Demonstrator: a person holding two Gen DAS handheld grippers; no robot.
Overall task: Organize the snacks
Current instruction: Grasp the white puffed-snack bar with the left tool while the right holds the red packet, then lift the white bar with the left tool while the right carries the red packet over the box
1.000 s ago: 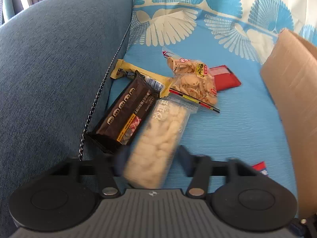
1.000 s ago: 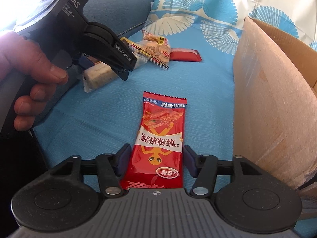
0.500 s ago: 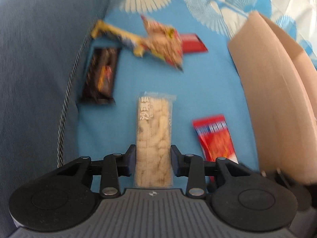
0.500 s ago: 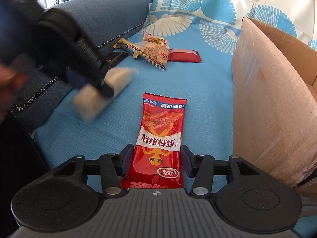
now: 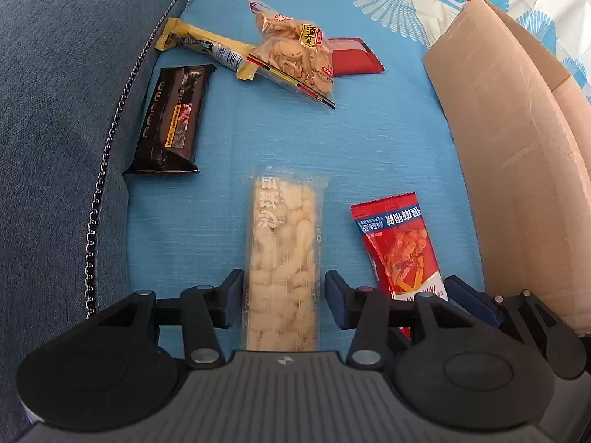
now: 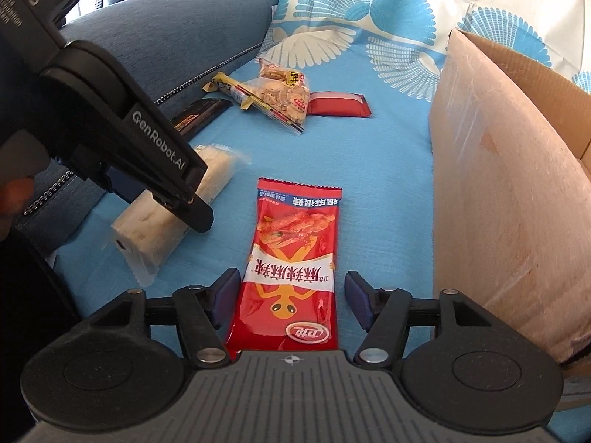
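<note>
snacks lie on the blue cloth: pale wafer pack lengthwise between the released left gripper, red spicy pack likewise inside the released right gripper; both jaws just widened.

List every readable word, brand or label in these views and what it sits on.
"GenRobot.AI": side of the left tongs.
"DAS": same tool's body, higher up; small print beside it unreadable.
"Alpenliebe", partly legible: yellow wrapper.
"沙琪玛": pale snack bar.
"很麻很辣", "麻辣麻辣": red packet.
Black bar: unreadable.
</note>
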